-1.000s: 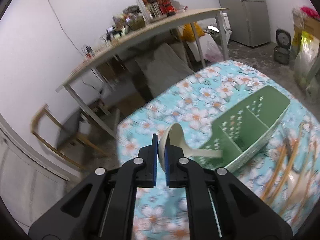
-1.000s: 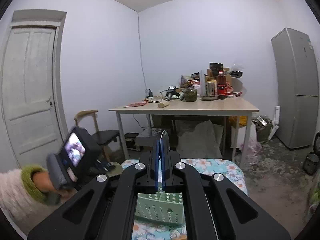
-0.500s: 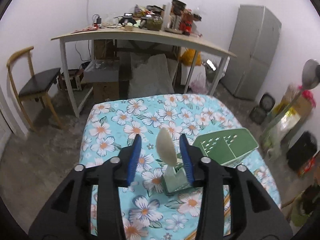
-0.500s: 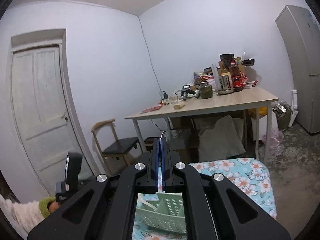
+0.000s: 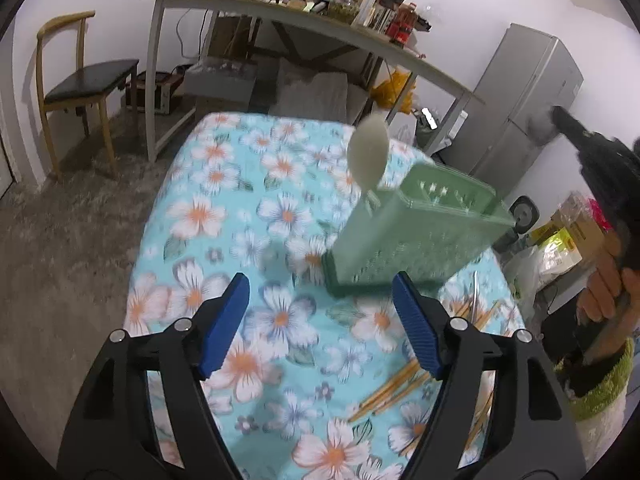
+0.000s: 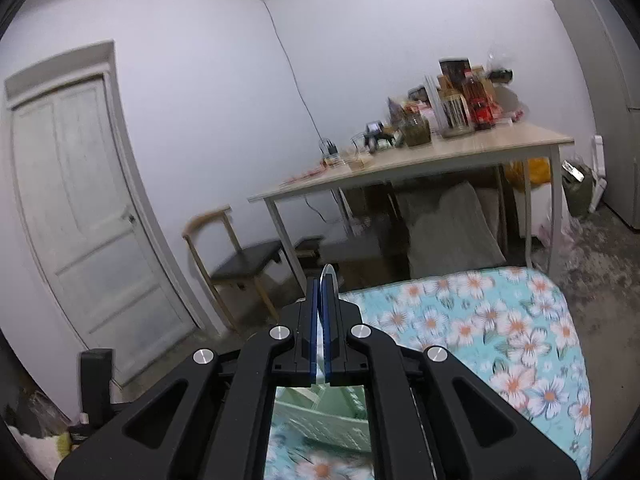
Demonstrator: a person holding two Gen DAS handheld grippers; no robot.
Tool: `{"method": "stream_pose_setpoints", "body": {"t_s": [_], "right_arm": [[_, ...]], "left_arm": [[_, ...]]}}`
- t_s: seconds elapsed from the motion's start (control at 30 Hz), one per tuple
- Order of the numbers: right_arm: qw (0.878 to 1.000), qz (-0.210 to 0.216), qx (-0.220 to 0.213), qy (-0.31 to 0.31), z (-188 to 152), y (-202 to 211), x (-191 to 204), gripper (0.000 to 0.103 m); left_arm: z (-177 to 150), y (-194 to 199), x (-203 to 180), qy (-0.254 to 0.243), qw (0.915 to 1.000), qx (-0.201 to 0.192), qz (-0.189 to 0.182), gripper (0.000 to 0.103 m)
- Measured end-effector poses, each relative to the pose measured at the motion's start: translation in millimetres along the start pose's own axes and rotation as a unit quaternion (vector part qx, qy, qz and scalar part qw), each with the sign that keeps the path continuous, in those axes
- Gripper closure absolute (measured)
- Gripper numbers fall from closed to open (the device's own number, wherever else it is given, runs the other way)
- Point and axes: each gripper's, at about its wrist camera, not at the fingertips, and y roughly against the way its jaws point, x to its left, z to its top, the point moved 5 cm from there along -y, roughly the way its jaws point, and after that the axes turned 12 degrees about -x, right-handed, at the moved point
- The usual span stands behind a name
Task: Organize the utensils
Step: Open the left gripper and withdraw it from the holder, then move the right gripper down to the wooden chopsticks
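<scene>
Green caddy [image 5: 404, 236] holds a pale spoon [image 5: 368, 156] upright; left gripper [image 5: 320, 320] gapes empty; right gripper [image 6: 321, 320] pinches a thin utensil [image 6: 327, 276].

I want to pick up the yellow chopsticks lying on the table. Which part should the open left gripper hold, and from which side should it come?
Grip the chopsticks near mid-length, coming from above with the left gripper turned so its open jaws span the bundle. They lie flat on the tablecloth, roughly parallel, so probably only their top side is reachable.
</scene>
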Motion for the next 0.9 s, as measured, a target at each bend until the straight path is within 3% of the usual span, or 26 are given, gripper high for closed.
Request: {"method": "stream_pose_setpoints", "body": {"t_s": [0.3,0.43,0.67,0.8,0.9], "right_arm": [[0.998,-0.028,0.057,-0.007,-42,-11,-17,0.098],[0.998,-0.038,0.050,-0.012,-39,10,-22,0.071],[0.996,-0.054,0.061,-0.024,-49,61,-29,0.067],[0.991,-0.077,0.096,-0.049,-79,91,-41,0.067],[0.980,-0.098,0.146,-0.096,-119,112,-55,0.067]], "left_arm": [[-30,-1,2,0.011,0.9999,0.010,-0.004,0.020],[-41,-5,-6,0.004,0.9992,0.029,-0.027,0.017],[-53,-7,-17,0.015,0.9963,0.051,-0.068,0.012],[-57,-5,-20,0.019,0.9954,0.053,-0.078,0.009],[-60,-3,-20,0.027,0.9942,0.057,-0.088,0.008]]}}
